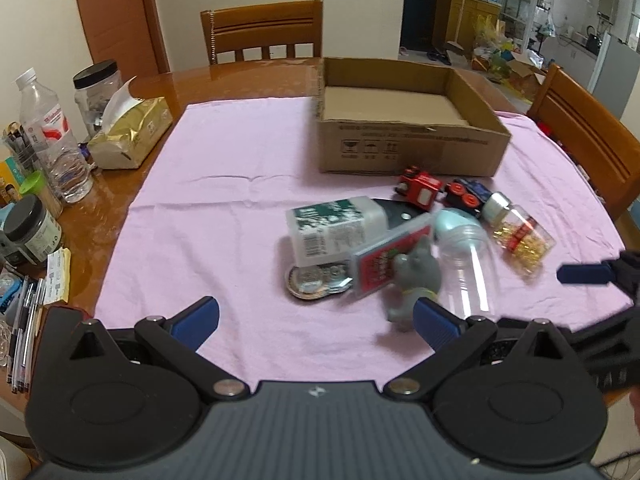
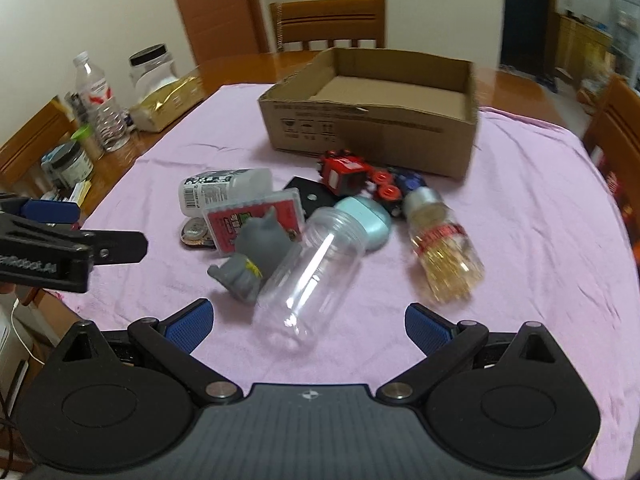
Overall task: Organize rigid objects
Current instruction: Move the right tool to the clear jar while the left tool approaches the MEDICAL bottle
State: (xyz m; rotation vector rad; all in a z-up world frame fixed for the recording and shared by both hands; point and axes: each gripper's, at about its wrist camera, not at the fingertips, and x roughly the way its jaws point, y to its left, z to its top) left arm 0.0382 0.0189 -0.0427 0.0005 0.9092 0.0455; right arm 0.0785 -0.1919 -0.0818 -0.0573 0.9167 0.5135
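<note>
Cardboard box (image 1: 408, 152) sits empty at upper centre, open side up to take the clutter.
Both the left gripper (image 1: 316, 320) and right gripper (image 2: 306, 318) hover wide-jawed, holding nothing; clear jar (image 2: 308, 272), grey figurine (image 2: 256, 256) and toy trains (image 2: 348, 172) lie heaped mid-frame on pink cloth (image 1: 208, 208), just before the box.

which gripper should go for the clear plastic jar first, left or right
Right, probably. The right hand-held gripper is open with the clear jar lying straight ahead between its fingers. For the left hand-held gripper, also open, the jar sits off to the right.
</note>
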